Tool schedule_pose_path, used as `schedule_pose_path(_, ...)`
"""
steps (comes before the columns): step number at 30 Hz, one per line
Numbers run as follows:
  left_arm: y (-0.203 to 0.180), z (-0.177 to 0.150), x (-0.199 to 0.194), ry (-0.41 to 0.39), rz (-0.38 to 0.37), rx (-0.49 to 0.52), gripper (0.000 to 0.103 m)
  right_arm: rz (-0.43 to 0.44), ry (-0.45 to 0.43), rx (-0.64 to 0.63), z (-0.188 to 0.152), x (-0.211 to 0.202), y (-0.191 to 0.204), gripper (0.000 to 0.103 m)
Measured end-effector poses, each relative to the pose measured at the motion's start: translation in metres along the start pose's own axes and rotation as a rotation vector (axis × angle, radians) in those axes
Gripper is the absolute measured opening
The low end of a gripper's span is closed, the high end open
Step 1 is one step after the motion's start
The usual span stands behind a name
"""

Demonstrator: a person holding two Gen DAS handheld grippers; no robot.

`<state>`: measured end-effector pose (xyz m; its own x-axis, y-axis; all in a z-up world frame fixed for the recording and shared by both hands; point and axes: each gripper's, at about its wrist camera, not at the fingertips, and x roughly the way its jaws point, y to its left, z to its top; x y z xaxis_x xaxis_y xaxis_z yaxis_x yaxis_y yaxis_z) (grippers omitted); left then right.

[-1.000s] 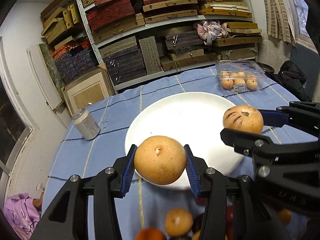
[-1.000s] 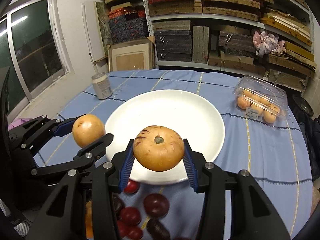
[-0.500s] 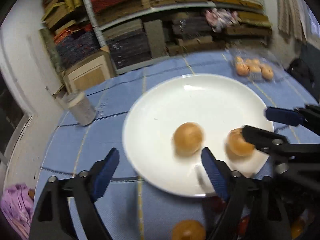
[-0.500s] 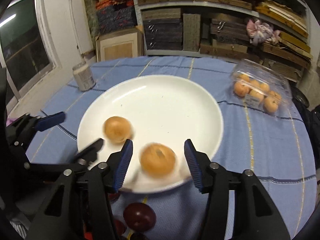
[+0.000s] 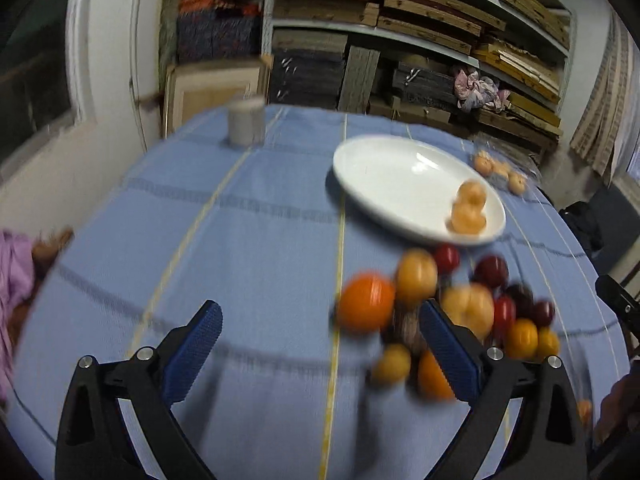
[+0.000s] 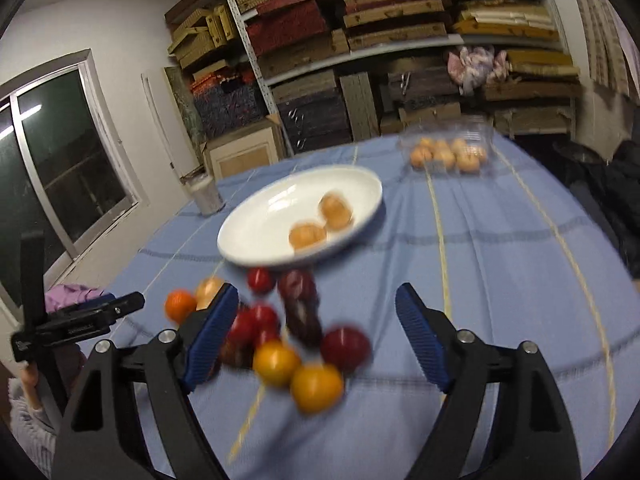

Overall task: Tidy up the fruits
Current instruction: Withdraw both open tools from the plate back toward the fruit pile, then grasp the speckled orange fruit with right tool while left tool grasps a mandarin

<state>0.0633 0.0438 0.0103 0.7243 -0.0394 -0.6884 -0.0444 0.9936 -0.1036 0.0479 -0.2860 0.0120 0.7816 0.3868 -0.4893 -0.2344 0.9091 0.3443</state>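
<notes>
Two tan round fruits (image 5: 468, 216) (image 6: 307, 236) lie side by side on the white plate (image 5: 384, 172) (image 6: 260, 224). In front of the plate sits a loose pile of fruit: an orange (image 5: 366, 306) (image 6: 318, 388), yellow ones (image 5: 416, 276) and dark red plums (image 6: 346, 346). My left gripper (image 5: 320, 316) hangs over the cloth left of the pile, its jaws opening wide, pads touching nothing. My right gripper (image 6: 316, 300) is above the pile, jaws opening too, with fruit lying below the gap but not gripped. The picture is blurred by motion.
A drink can (image 5: 245, 128) (image 6: 206, 198) stands at the table's far left. A clear clamshell of small oranges (image 5: 500, 168) (image 6: 444, 154) sits behind the plate. Shelves of stacked boxes fill the back wall. A purple cloth (image 5: 12, 280) lies off the table's left edge.
Both grippers let go of their tan fruits, which now rest on the plate. Both jaws opened and both hands drew back from the plate to the fruit pile.
</notes>
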Motion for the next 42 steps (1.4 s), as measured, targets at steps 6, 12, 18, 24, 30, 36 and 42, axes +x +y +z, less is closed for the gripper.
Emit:
schedule_pose_path(6, 0.001, -0.032, -0.007, 0.037, -0.028, -0.007, 0.099, 0.036, 0.038, 0.062, -0.028, -0.016, -0.007, 0.084)
schedule_pose_path(12, -0.049, -0.046, -0.021, -0.046, -0.002, 0.22, 0.099, 0.053, -0.003, 0.096, -0.028, -0.031, -0.012, 0.087)
schedule_pose_path(18, -0.085, -0.05, -0.01, -0.026, -0.038, 0.341, 0.099, 0.079, 0.026, 0.135, -0.044, -0.048, -0.02, 0.087)
schedule_pose_path(24, -0.087, -0.041, 0.003, 0.004, -0.12, 0.322, 0.098, 0.084, 0.05, 0.204, -0.055, -0.059, -0.036, 0.087)
schedule_pose_path(30, -0.093, -0.039, 0.023, 0.063, -0.129, 0.34, 0.076, 0.051, 0.1, 0.174, -0.063, -0.072, -0.038, 0.087)
schedule_pose_path(36, -0.099, -0.04, 0.03, 0.049, -0.11, 0.37, 0.075, -0.047, 0.171, 0.062, -0.078, -0.081, -0.03, 0.087)
schedule_pose_path(42, -0.095, -0.042, 0.034, 0.075, -0.092, 0.364, 0.049, -0.101, 0.215, 0.015, -0.088, -0.077, -0.025, 0.087)
